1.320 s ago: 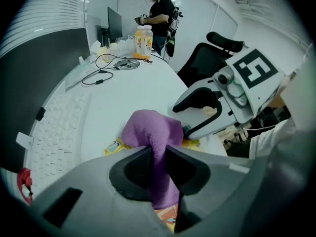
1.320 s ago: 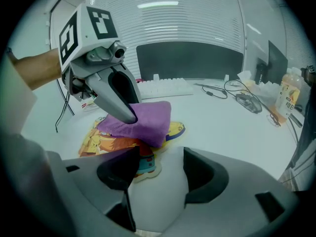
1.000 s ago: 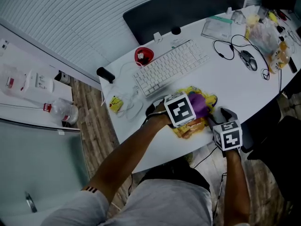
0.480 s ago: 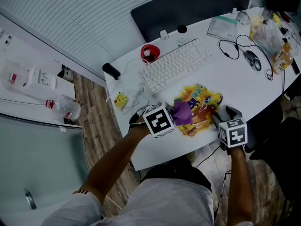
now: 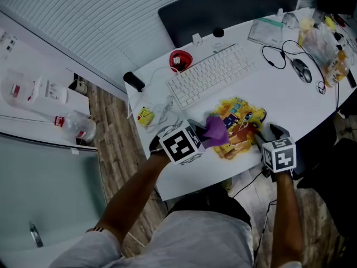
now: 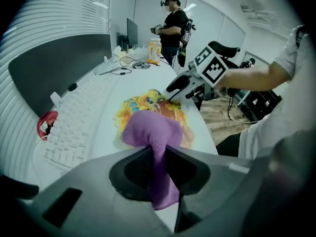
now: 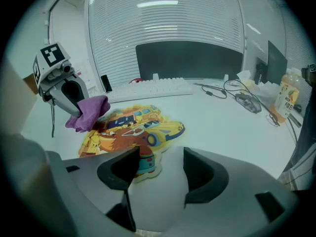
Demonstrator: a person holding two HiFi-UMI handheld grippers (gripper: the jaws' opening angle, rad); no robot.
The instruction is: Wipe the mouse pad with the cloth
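The mouse pad (image 5: 241, 126) is a yellow and orange cartoon-shaped sheet lying flat on the white desk (image 5: 301, 102), in front of the keyboard. A purple cloth (image 5: 214, 130) hangs bunched from my left gripper (image 5: 196, 137), whose jaws are shut on it at the pad's left end; the cloth (image 6: 153, 137) rests on the pad (image 6: 148, 107) there. My right gripper (image 5: 266, 139) stands open at the pad's right edge near the desk front, with one corner of the pad (image 7: 138, 132) showing between its jaws and nothing held. From the right gripper view the cloth (image 7: 89, 112) sits on the pad's far left.
A white keyboard (image 5: 212, 76) lies behind the pad. A red object (image 5: 179, 60) and a black cylinder (image 5: 134, 81) sit at the back left, a yellow item (image 5: 145, 117) with cables at left. A mouse (image 5: 300, 70), cables and bags crowd the right. A person (image 6: 173, 28) stands far off.
My left gripper has drawn the cloth leftward across the pad, from its middle to its left end, uncovering most of the pad. The right gripper has stayed at the pad's right edge.
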